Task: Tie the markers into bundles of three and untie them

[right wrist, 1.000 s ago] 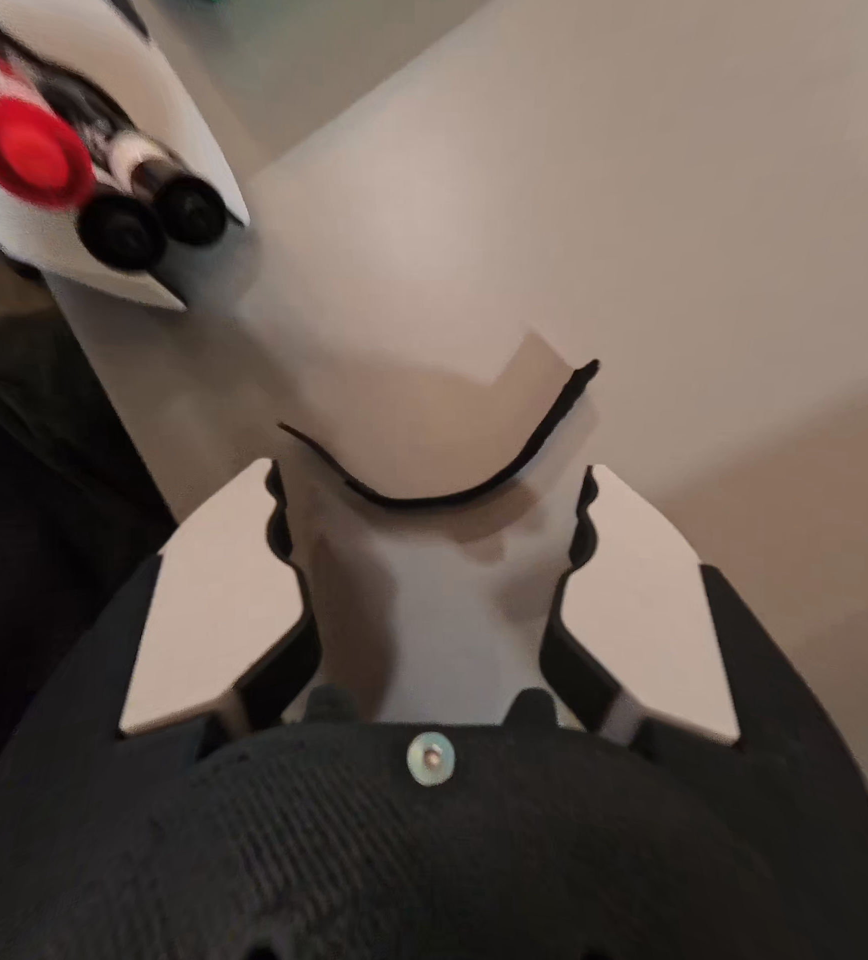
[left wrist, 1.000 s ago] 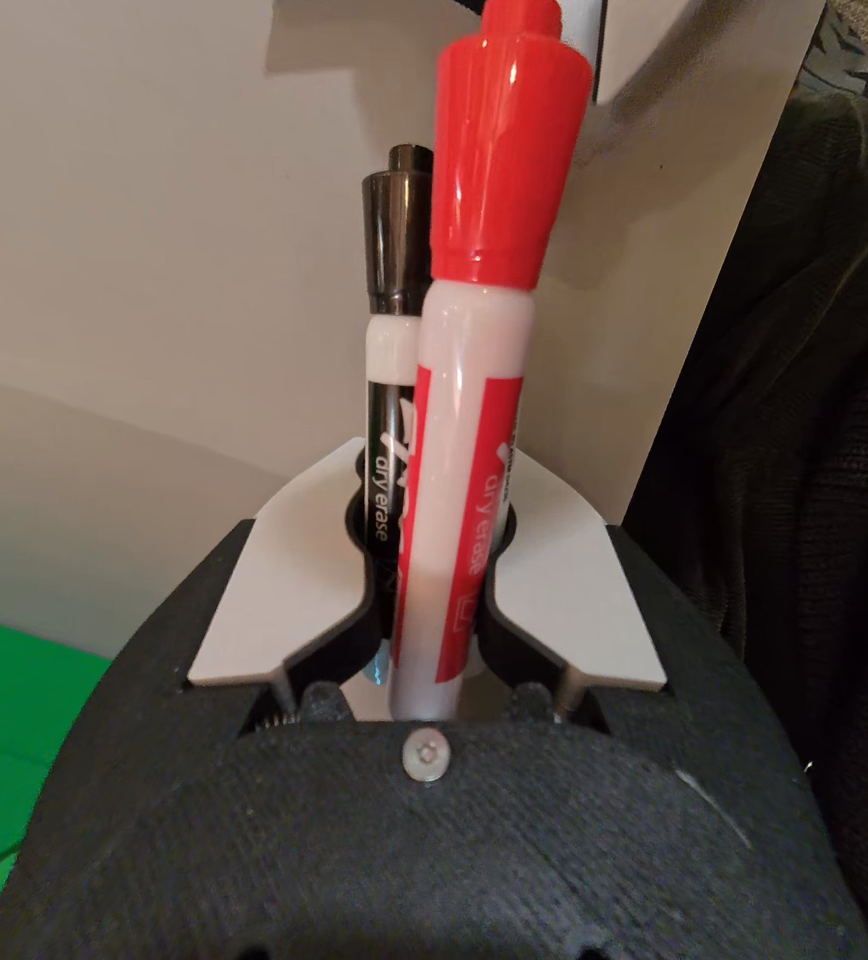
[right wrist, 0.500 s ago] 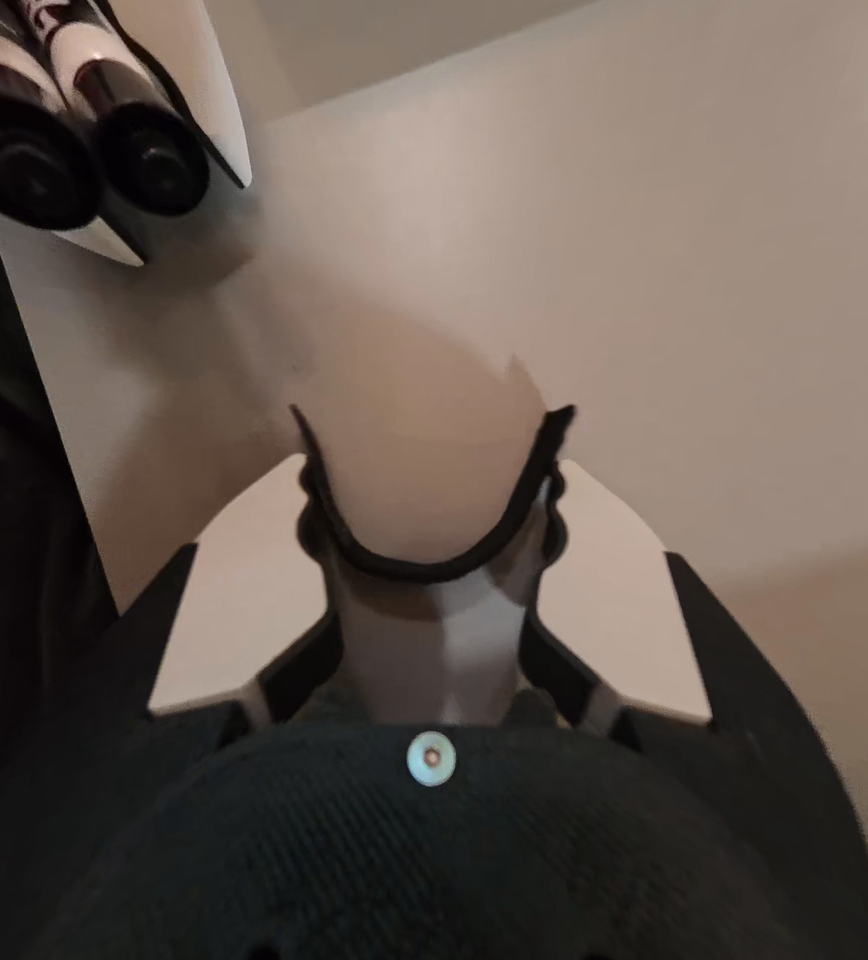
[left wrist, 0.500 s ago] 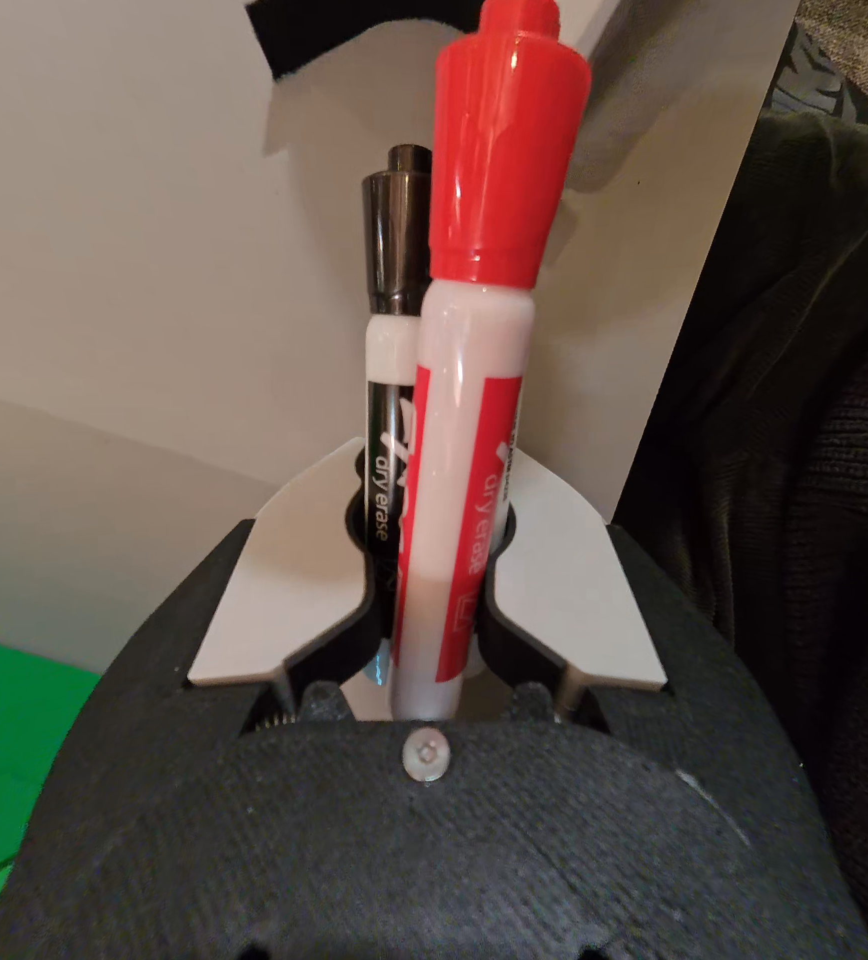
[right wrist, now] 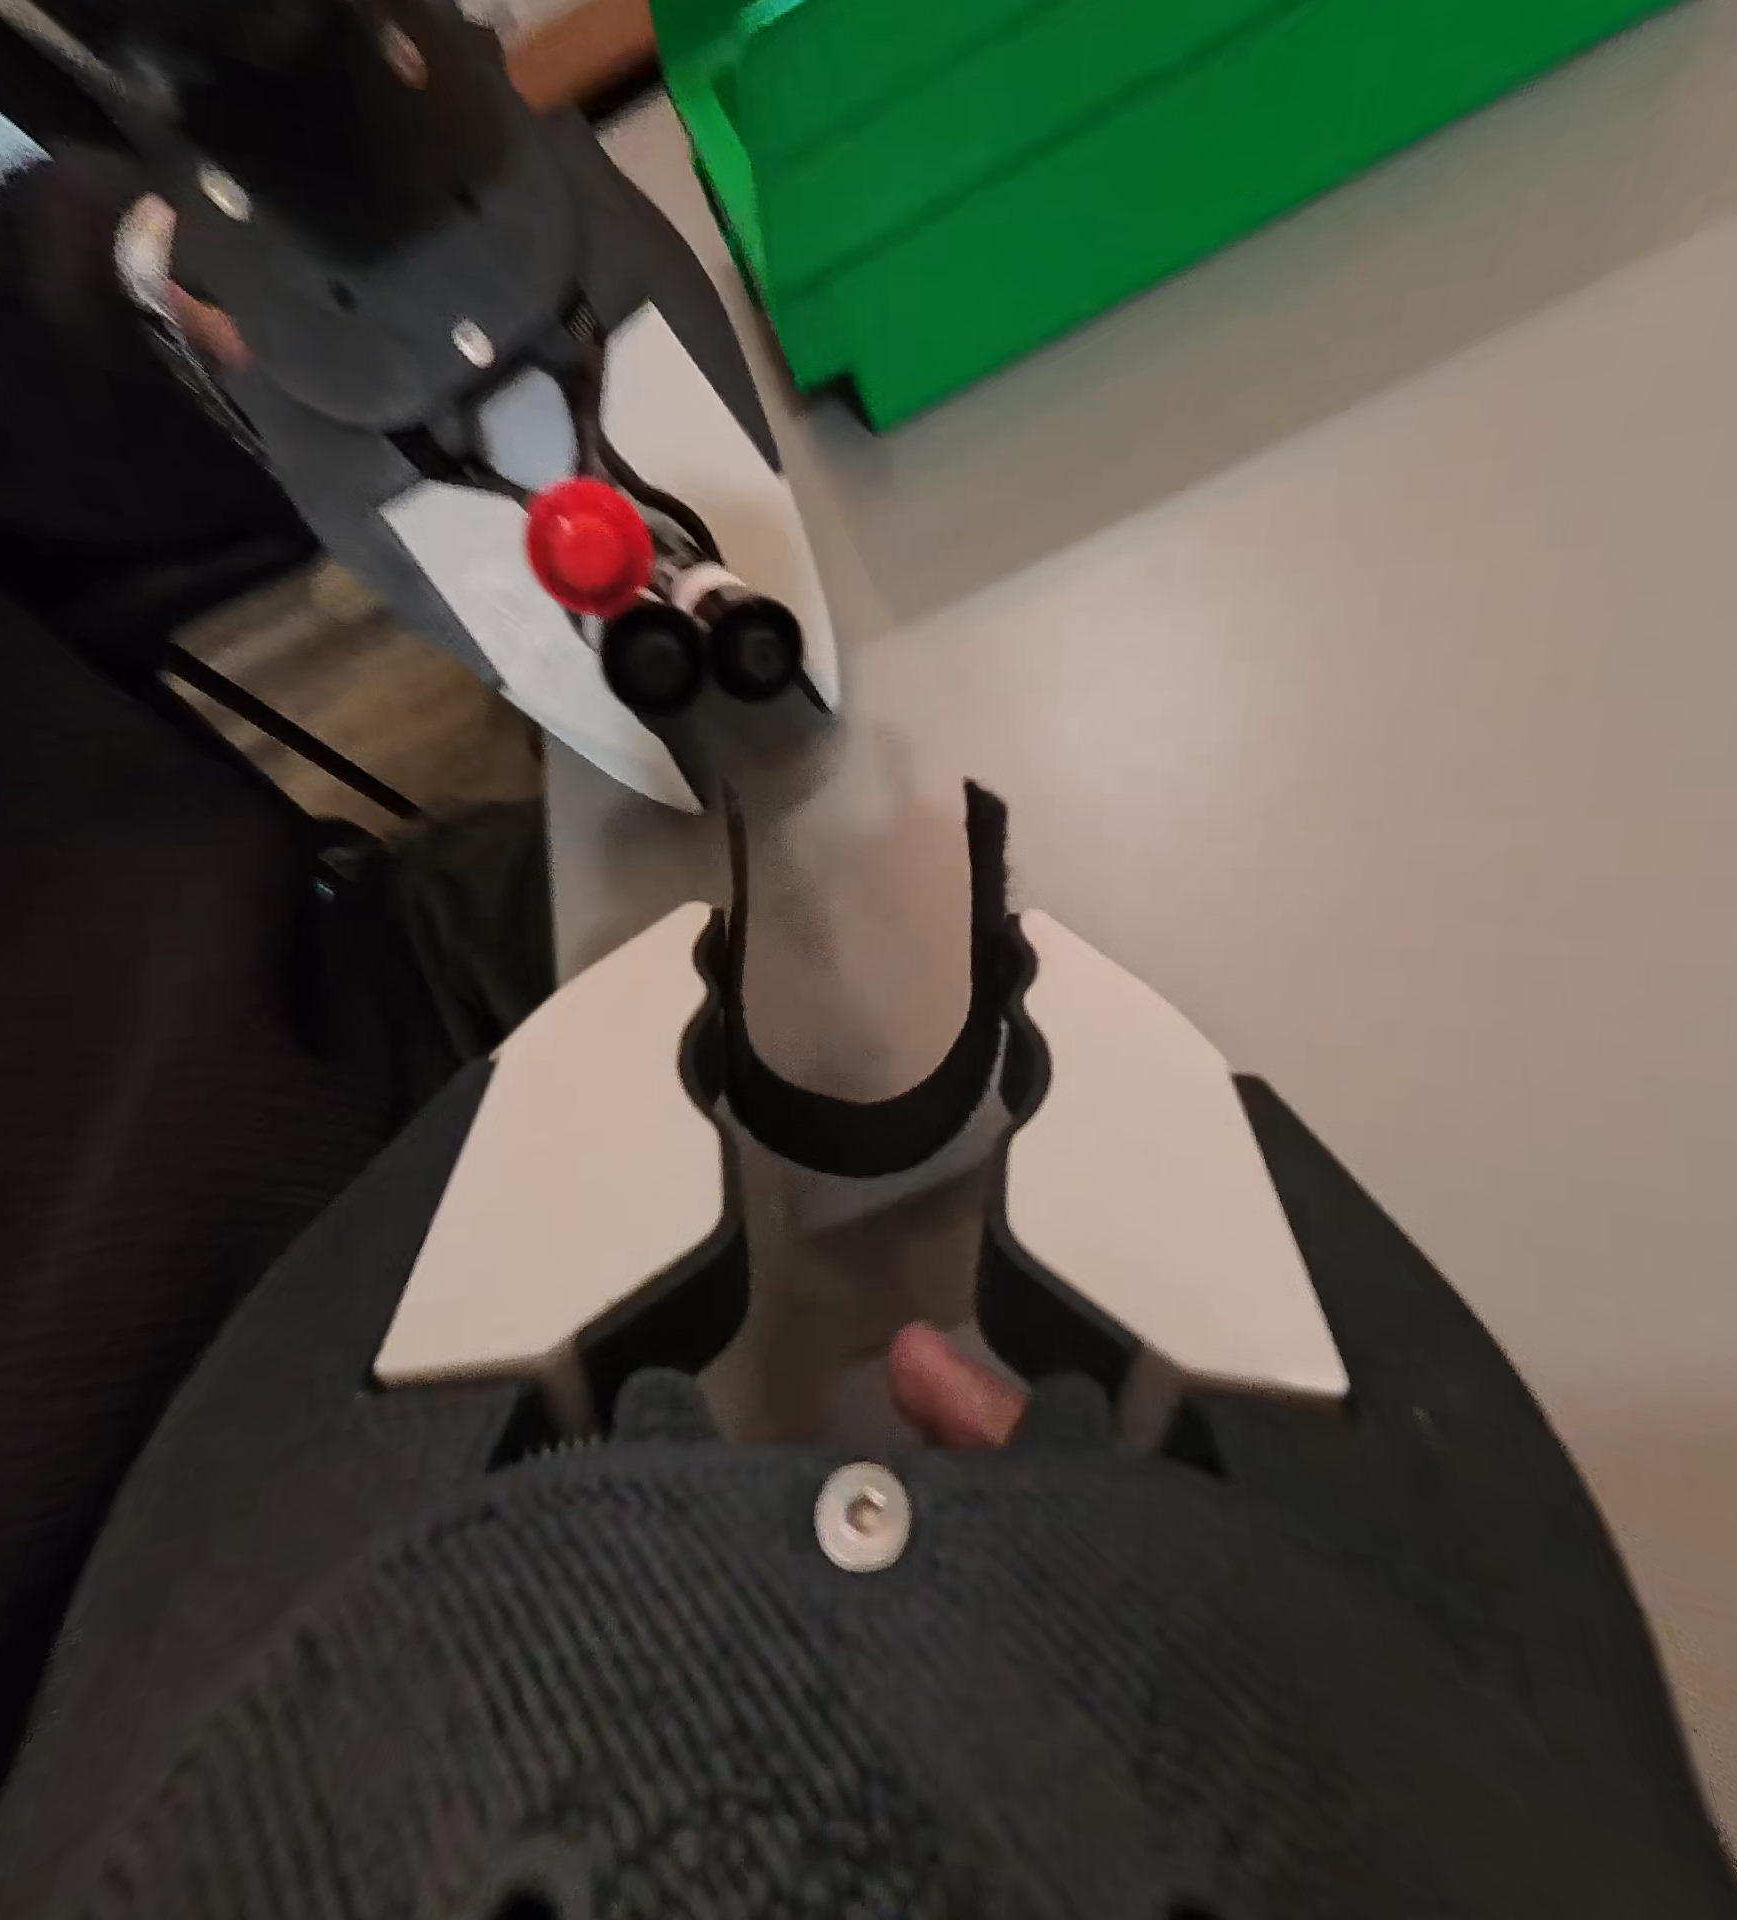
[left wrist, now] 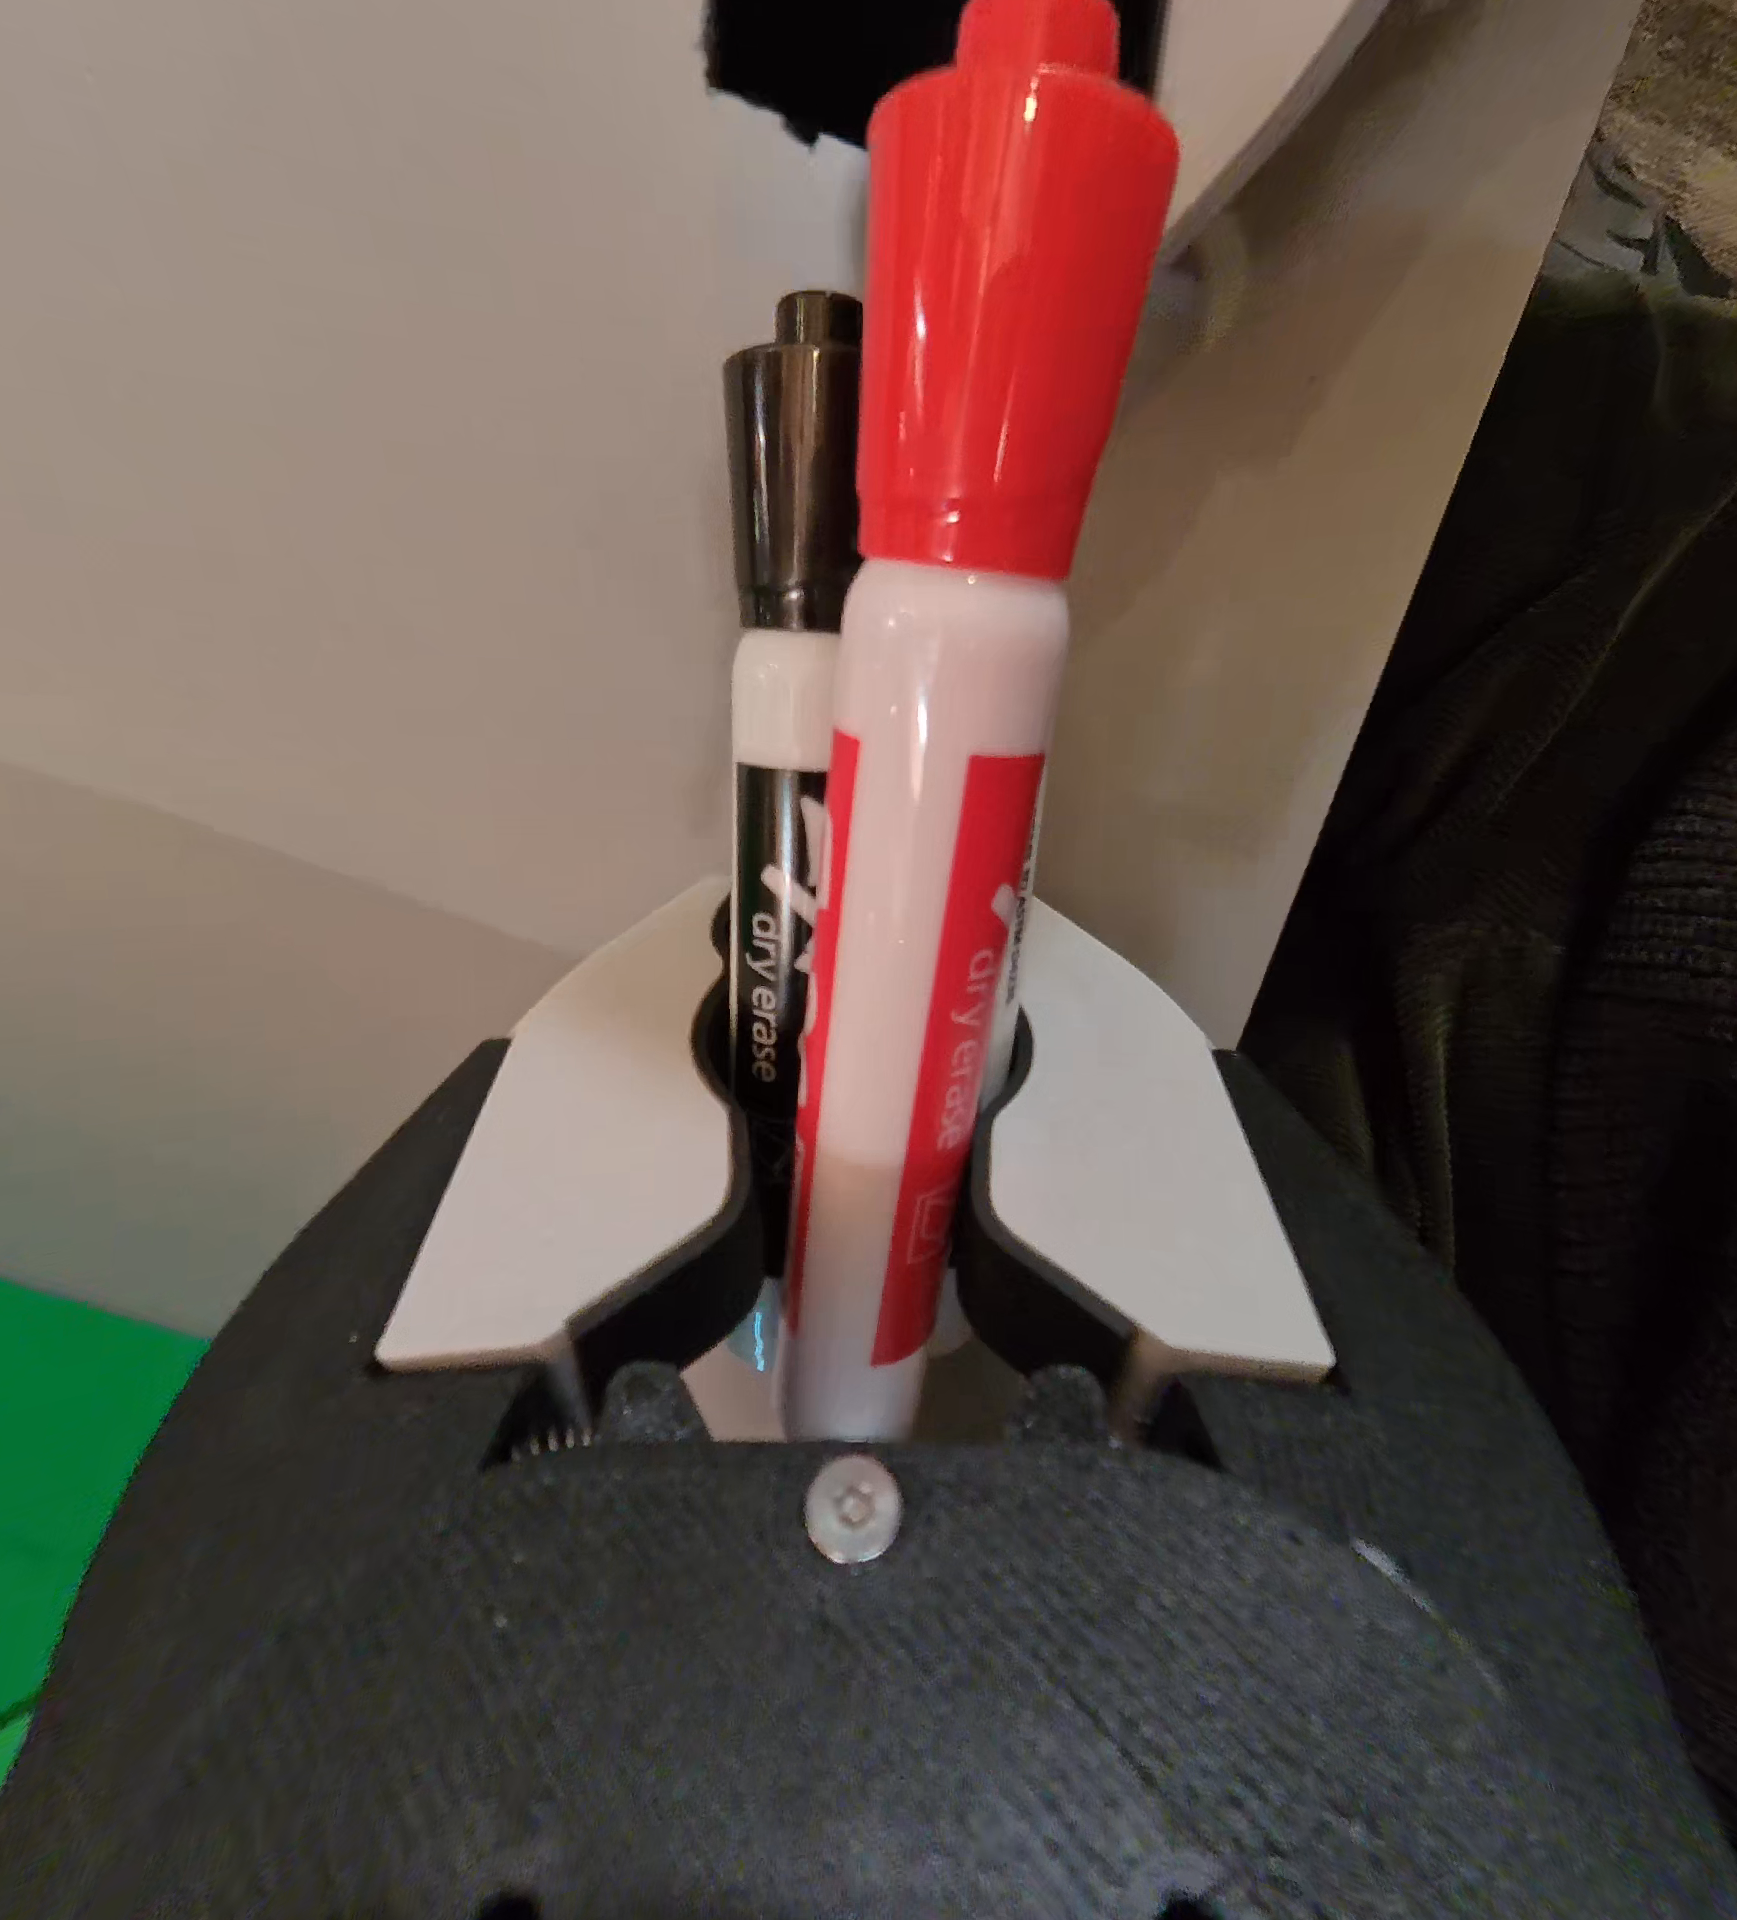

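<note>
We see left tongs (left wrist: 859, 1049) clamped on red marker (left wrist: 957, 727) and black markers (left wrist: 786, 665); right tongs (right wrist: 864, 1029) pinching curved black strap (right wrist: 843, 1117) above bench (right wrist: 1415, 727).

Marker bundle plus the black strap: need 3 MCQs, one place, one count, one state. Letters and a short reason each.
1. Where is the green bin relative to the left gripper in the right wrist view?
A. Up and to the right of it
B. Directly below it
C. Inside its fingers

2. How many markers does the left gripper hold?
A. One
B. Three
C. Five

3. What state is the black strap in?
A. Lying flat on the table
B. Bent into a U between the right gripper fingers
C. Wrapped around the markers

Answers:
1 A: the bin fills the upper right corner, with the gripper down-left of it.
2 B: one red marker and two black markers show end-on.
3 B: both strap ends point up and its curve sits between the fingers.
</note>
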